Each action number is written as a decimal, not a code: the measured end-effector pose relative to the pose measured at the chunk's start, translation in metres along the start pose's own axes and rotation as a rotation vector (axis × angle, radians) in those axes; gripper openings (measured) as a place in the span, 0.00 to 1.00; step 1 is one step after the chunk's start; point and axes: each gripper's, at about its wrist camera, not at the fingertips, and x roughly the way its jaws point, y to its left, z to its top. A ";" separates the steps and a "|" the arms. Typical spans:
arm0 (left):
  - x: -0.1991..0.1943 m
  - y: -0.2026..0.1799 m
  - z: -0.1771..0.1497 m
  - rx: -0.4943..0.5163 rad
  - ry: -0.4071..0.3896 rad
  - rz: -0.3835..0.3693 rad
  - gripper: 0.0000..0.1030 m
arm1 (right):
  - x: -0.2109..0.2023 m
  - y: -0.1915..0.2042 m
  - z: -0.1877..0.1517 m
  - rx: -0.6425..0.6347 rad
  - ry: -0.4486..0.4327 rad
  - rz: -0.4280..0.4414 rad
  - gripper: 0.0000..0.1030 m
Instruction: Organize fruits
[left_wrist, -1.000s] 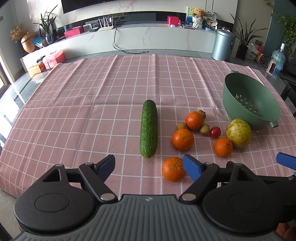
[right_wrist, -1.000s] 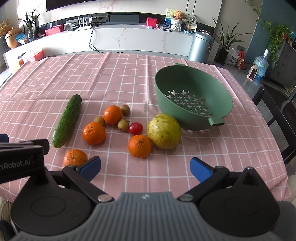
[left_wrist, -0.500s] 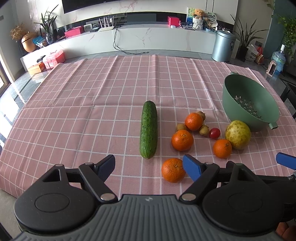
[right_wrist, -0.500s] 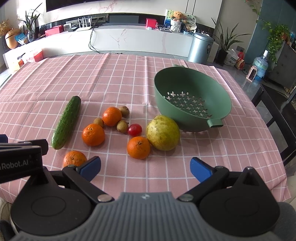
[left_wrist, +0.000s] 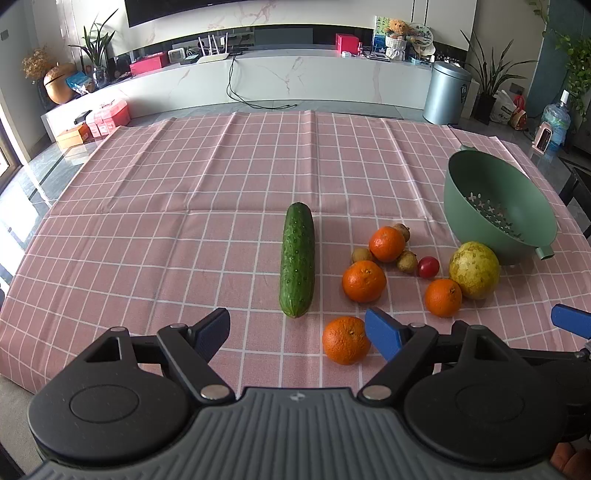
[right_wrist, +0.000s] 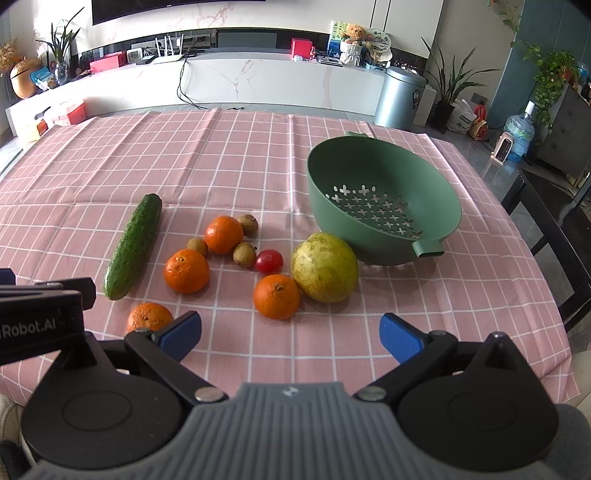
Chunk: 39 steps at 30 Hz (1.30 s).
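The fruits are lying on the pink checked surface (right_wrist: 258, 147) ahead of both grippers. The nearest orange (left_wrist: 346, 340) is sitting just beside the left gripper (left_wrist: 297, 332), touching neither finger. Another orange (right_wrist: 276, 296) is resting ahead of the right gripper (right_wrist: 290, 336), beside the green colander (right_wrist: 384, 199). Both sets of jaws are standing wide apart, gripping nothing.

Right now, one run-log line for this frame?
phase: pre-grasp | left tongs: open, empty | right tongs: open, empty | colander: empty | fruit: all on tablecloth
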 end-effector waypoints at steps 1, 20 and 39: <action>-0.001 0.000 0.000 -0.001 0.000 0.000 0.94 | 0.000 0.000 0.000 0.000 0.000 0.000 0.96; -0.002 0.000 0.000 -0.002 0.000 -0.003 0.94 | 0.000 0.000 0.001 0.000 0.002 0.002 0.96; -0.001 -0.001 0.002 0.005 0.003 -0.010 0.94 | 0.010 -0.006 0.000 0.005 0.007 0.014 0.96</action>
